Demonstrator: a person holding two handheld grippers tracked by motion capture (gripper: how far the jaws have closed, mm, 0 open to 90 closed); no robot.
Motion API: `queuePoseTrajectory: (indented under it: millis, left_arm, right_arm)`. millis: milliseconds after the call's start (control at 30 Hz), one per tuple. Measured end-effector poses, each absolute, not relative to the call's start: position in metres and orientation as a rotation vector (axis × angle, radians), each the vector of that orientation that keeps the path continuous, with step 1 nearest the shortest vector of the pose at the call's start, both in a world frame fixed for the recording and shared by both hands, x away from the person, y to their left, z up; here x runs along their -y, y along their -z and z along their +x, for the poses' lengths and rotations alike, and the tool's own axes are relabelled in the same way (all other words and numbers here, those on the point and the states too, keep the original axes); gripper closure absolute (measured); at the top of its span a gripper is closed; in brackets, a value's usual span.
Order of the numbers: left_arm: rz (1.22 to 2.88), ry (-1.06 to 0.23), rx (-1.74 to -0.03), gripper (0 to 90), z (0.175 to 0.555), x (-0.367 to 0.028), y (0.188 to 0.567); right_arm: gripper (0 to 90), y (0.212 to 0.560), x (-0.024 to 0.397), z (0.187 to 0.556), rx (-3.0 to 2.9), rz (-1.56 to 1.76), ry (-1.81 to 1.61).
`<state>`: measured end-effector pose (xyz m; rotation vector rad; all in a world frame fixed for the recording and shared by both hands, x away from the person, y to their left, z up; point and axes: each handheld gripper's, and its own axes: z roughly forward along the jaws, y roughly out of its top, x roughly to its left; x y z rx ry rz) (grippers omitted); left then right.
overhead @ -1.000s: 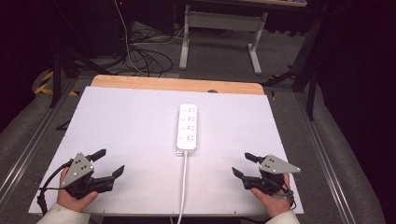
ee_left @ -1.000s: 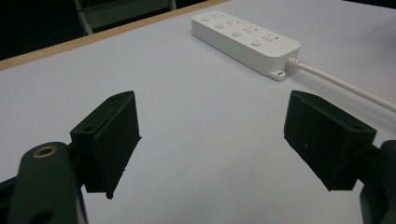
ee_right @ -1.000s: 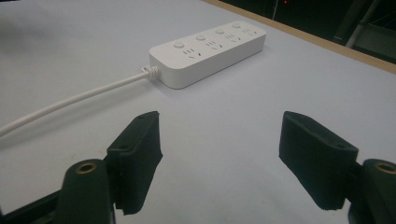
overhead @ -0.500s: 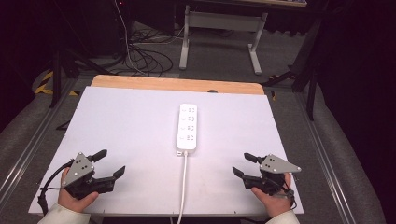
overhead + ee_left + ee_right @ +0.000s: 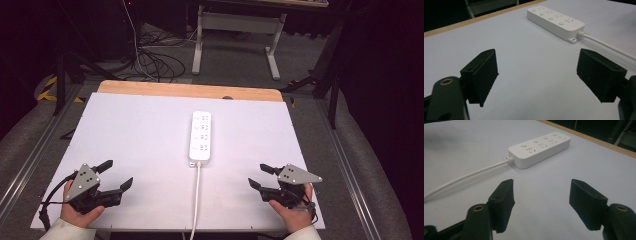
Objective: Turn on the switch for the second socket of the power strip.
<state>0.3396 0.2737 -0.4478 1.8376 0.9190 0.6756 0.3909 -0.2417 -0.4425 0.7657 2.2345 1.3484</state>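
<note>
A white power strip (image 5: 200, 136) with several sockets and buttons lies lengthwise at the middle of the white table (image 5: 140, 130). Its white cable (image 5: 195, 200) runs toward the front edge. My left gripper (image 5: 116, 175) rests at the front left, held by a hand, open and empty. At the front right my right gripper (image 5: 260, 176) is also open with nothing in it. In the left gripper view the strip (image 5: 555, 20) sits beyond the spread jaws, upper right. In the right gripper view the strip (image 5: 540, 148) lies ahead with its cable (image 5: 464, 178) trailing left.
A wooden strip (image 5: 190, 91) borders the table's far edge. Grey rails (image 5: 25, 165) run along both sides. Behind the table stand a desk frame (image 5: 235, 30) and tangled cables (image 5: 150, 60) on the floor.
Both grippers have stayed almost where they were; the left one drifted slightly. The power strip has not moved.
</note>
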Motion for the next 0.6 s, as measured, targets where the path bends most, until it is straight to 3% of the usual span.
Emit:
queuePoseTrajectory:
  millis: [600]
  left_arm:
    - [1.844,-0.639,-0.930,16.0,0.339,-0.272,0.448]
  right_arm:
    - [43.2,0.415,0.219,0.416,-2.339,0.792,-1.345]
